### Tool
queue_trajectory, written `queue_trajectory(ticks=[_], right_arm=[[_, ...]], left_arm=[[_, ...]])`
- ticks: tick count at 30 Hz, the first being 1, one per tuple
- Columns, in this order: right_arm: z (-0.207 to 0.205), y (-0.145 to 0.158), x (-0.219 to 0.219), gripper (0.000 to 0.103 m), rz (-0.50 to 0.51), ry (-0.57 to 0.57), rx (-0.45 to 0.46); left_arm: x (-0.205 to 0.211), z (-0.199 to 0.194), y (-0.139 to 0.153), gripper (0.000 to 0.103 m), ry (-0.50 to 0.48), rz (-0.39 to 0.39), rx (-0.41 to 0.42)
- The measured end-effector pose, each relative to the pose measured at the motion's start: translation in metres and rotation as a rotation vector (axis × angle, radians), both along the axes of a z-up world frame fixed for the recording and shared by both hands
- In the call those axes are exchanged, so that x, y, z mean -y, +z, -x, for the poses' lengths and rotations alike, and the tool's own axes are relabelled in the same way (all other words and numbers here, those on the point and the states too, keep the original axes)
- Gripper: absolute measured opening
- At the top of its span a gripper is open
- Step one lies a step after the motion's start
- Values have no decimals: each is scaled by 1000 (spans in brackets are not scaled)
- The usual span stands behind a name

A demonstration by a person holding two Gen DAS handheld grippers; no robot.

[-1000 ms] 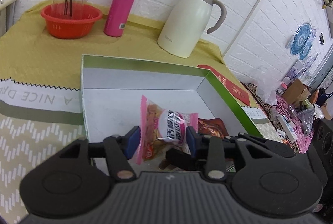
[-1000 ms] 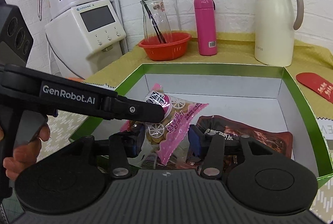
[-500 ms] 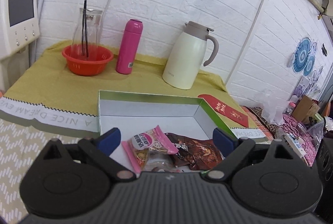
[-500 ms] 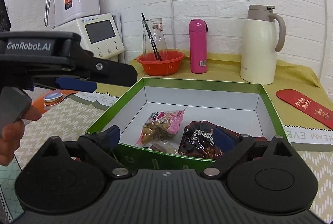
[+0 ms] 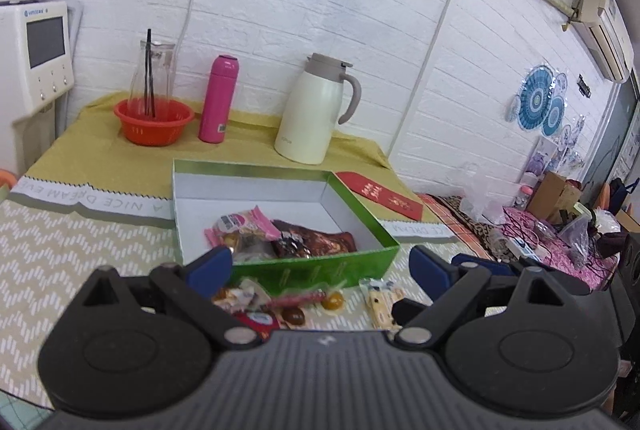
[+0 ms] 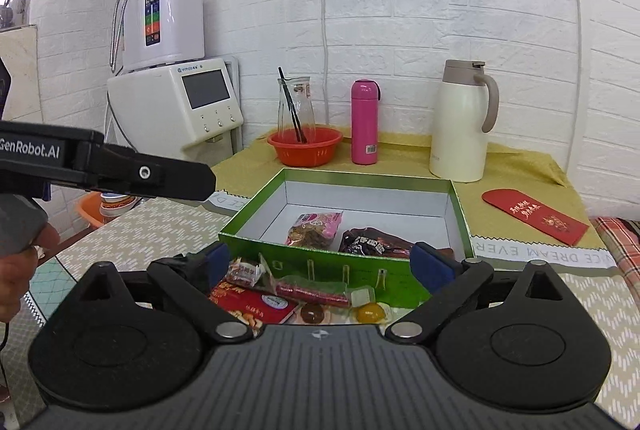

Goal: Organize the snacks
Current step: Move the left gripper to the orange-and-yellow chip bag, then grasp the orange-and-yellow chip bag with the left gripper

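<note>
A green box with a white inside [image 5: 360,202] [image 6: 320,262] sits on the table. In it lie a pink snack pack [image 5: 244,224] [image 6: 316,228] and a dark brown pack [image 5: 316,242] [image 6: 372,240]. Loose snacks lie in front of the box: a red pack [image 6: 248,304], a long red stick pack [image 6: 316,290], round candies [image 6: 370,312] [image 5: 332,302] and a pale bar [image 5: 380,304]. My left gripper [image 5: 320,266] is open and empty, held back above the loose snacks. My right gripper [image 6: 320,264] is open and empty, also in front of the box. The left gripper's arm shows at left in the right wrist view [image 6: 120,170].
At the back stand a red basin with a glass jug [image 6: 304,146], a pink bottle [image 6: 364,122] and a cream thermos jug [image 6: 460,122]. A red envelope [image 6: 536,216] lies right of the box. A white water dispenser [image 6: 176,102] stands at left.
Both grippers opened, let go of the pink snack pack in the box, and pulled back and up. The loose snacks in front of the box have come into view.
</note>
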State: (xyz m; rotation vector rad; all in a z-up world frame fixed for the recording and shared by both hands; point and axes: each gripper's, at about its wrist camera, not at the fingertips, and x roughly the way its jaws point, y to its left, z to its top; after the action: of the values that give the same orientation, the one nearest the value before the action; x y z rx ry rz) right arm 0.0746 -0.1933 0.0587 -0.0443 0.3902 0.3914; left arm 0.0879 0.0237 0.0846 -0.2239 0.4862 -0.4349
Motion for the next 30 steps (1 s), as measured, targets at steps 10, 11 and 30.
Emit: queue_trajectory(ticks=[10, 11, 30], right_arm=[[81, -56, 41, 103, -11, -126, -39], [84, -61, 46, 103, -11, -150, -53], [28, -107, 96, 103, 20, -375, -227]], left_arm=[[31, 52, -68, 91, -119, 30, -132], [34, 53, -75, 91, -125, 37, -155], [32, 52, -97, 91, -103, 66, -236]])
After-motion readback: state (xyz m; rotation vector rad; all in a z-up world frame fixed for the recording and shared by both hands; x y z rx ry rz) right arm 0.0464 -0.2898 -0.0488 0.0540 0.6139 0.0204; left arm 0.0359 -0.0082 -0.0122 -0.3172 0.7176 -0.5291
